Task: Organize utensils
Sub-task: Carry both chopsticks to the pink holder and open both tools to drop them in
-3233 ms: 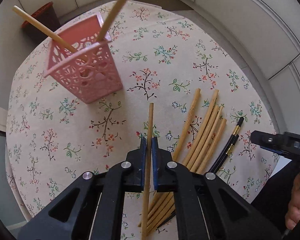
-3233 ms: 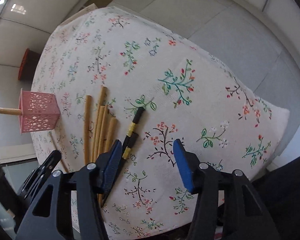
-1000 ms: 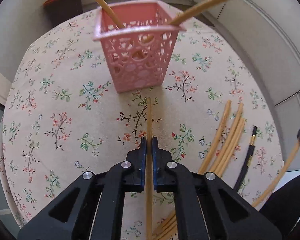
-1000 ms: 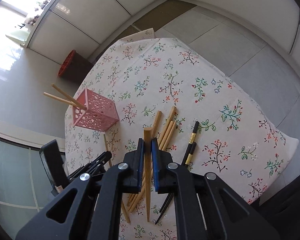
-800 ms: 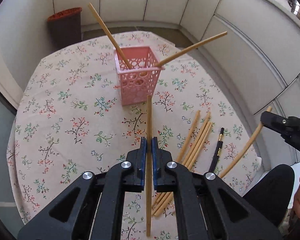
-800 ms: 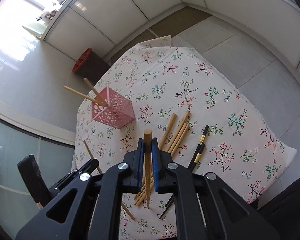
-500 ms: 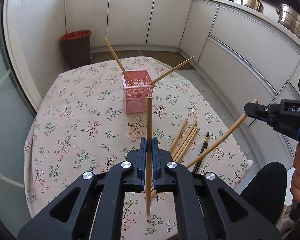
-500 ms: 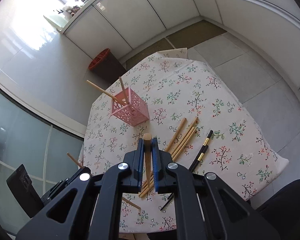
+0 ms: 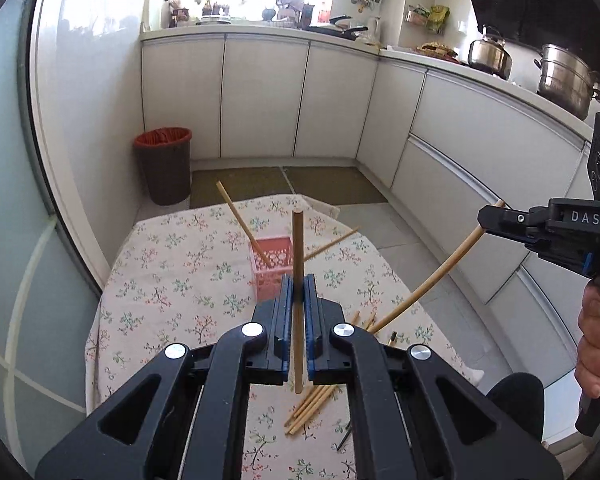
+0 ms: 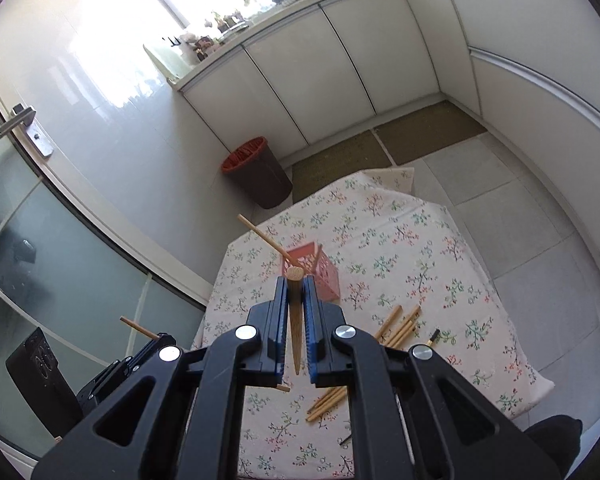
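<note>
Left hand-held gripper (image 9: 296, 294): pinching a round bamboo chopstick (image 9: 298, 248), long axis upright.
Right hand-held gripper (image 10: 295, 294): pinching a tapered bamboo stick (image 10: 295, 312).
Basket (image 9: 270, 258): pink perforated plastic, square, mid-counter toward the far edge, ahead of and below both; judged about equally near.
Loose chopsticks (image 10: 396, 328): smooth, bundled near the counter's (image 10: 420, 240) right edge.

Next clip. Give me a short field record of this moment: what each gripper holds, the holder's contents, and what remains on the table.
left gripper: shut on a wooden chopstick
right gripper: shut on a second wooden chopstick
pink holder: upright on the floral tablecloth, two chopsticks leaning out
loose on table: bundle of wooden chopsticks, dark chopsticks beside it
stage: both held chopsticks above the table, not yet in the holder
</note>
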`<action>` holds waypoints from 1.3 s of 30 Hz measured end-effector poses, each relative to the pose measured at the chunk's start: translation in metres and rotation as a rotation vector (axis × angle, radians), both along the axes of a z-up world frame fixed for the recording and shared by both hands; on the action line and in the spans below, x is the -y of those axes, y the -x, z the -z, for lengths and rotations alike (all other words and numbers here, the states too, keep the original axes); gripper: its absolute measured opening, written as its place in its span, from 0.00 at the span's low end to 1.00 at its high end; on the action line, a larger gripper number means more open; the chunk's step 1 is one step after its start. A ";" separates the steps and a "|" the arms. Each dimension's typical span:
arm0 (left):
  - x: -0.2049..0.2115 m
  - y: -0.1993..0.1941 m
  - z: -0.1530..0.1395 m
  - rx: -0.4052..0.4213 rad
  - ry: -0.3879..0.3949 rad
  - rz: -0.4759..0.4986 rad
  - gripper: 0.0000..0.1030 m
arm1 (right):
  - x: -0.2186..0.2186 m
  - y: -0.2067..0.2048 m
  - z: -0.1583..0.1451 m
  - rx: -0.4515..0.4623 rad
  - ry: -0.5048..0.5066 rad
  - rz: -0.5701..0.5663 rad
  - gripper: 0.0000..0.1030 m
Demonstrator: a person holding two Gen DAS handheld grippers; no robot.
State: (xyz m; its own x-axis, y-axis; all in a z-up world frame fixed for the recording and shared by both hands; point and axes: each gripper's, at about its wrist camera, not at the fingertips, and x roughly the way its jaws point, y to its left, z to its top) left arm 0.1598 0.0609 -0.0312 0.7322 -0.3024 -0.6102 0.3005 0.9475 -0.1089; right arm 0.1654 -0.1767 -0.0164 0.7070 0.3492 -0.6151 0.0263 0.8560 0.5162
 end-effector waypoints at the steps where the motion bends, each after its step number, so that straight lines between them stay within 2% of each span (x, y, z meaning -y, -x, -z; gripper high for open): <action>1: 0.000 -0.004 -0.008 0.013 0.002 -0.006 0.04 | 0.000 -0.003 -0.011 0.021 -0.002 -0.001 0.08; 8: 0.008 -0.048 -0.054 0.108 0.027 -0.030 0.04 | -0.005 -0.038 -0.068 0.175 0.033 0.016 0.08; 14: 0.011 -0.086 -0.063 0.131 0.063 -0.056 0.04 | -0.011 -0.085 -0.082 0.221 0.078 0.038 0.08; 22: 0.015 -0.128 -0.043 0.125 0.041 -0.092 0.04 | -0.027 -0.136 -0.054 0.191 0.138 0.018 0.08; 26: 0.014 -0.149 -0.012 0.077 0.044 -0.114 0.04 | -0.037 -0.152 -0.031 0.166 0.161 0.000 0.08; 30: 0.012 -0.163 0.025 -0.018 0.070 -0.085 0.07 | -0.046 -0.165 -0.009 0.146 0.181 -0.007 0.08; 31: 0.008 -0.161 0.026 -0.013 0.097 -0.081 0.13 | -0.048 -0.167 -0.005 0.144 0.187 -0.011 0.08; 34: -0.010 -0.147 0.011 0.049 0.189 -0.104 0.14 | -0.053 -0.170 0.000 0.155 0.220 -0.012 0.08; 39: -0.031 -0.130 -0.026 0.139 0.245 -0.135 0.20 | -0.060 -0.176 0.005 0.153 0.223 -0.019 0.08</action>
State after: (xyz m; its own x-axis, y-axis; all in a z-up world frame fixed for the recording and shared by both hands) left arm 0.2902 0.0917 -0.0056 0.8472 -0.3225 -0.4222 0.2021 0.9306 -0.3052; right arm 0.3412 -0.1162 -0.0214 0.7925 0.2311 -0.5644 -0.0546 0.9486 0.3117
